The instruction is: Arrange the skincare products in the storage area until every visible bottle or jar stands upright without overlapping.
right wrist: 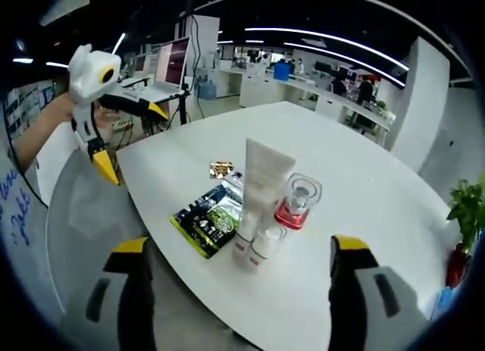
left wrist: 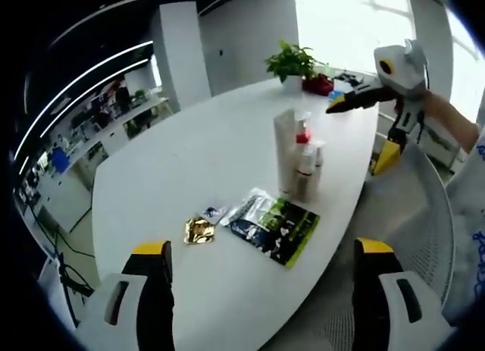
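Note:
A cluster of skincare products stands upright on the white table (left wrist: 189, 154): a tall white tube (left wrist: 286, 150), a clear-capped bottle with a red base (left wrist: 303, 131) and two small white bottles (left wrist: 305, 173). In the right gripper view I see the tube (right wrist: 261, 177), the red-based bottle (right wrist: 297, 203) and the small bottles (right wrist: 258, 243). Flat sachets lie beside them: a green-black packet (left wrist: 276, 226) (right wrist: 208, 218) and a gold one (left wrist: 198, 230) (right wrist: 221, 169). My left gripper (left wrist: 262, 249) (right wrist: 130, 139) is open and holds nothing. My right gripper (right wrist: 240, 243) (left wrist: 362, 131) is open too, short of the bottles.
A potted plant (left wrist: 292, 61) (right wrist: 466, 207) and a red object (left wrist: 318, 84) sit at the table's far end. A grey mesh chair (left wrist: 424, 214) (right wrist: 83, 207) stands by the table edge. Office desks and monitors (right wrist: 170, 63) fill the background.

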Motion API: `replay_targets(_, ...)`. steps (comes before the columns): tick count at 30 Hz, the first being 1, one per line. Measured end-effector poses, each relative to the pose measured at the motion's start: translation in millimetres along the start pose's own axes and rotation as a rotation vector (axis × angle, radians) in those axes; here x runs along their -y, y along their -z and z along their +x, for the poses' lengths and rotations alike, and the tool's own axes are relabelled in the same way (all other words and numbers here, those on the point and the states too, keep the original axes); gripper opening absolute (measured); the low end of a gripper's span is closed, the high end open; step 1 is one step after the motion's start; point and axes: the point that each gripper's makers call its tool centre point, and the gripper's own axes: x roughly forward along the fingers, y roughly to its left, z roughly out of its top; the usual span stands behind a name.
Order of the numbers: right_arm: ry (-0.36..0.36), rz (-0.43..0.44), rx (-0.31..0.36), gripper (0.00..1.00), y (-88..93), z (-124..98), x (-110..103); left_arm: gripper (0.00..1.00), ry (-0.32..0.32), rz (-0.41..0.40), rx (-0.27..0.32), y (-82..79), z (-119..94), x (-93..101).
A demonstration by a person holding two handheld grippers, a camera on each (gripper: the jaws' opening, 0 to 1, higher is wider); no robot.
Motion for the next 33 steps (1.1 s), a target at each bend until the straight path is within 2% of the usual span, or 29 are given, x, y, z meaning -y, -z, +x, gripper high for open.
replay_targets(7,-0.006,-0.005,-0.019,0.99,3.3,1.1,2.1,0.97,0.0,-0.007,-0.009,1.4,3.3,-0.8)
replay_targets(17,-0.009,0.004,-0.01,1.0,2.6,2.5,8.2,0.97,0.009,-0.017,-0.029,5.1,9.4,-7.2)
replay_targets(22,-0.006,0.006,-0.011,0.99,3.7,3.6,11.7,0.97,0.025,-0.008,-0.075,12.6,18.4,-12.6)
replay_targets(31,-0.003,0.006,-0.032,0.99,9.1,9.8,19.6,0.97,0.094,0.03,-0.153,23.4,37.2,-19.7)
replay_targets(33,-0.003,0.019,-0.028,0.99,8.9,11.0,21.8,0.97,0.099,0.026,-0.143,20.3,42.5,-25.5)
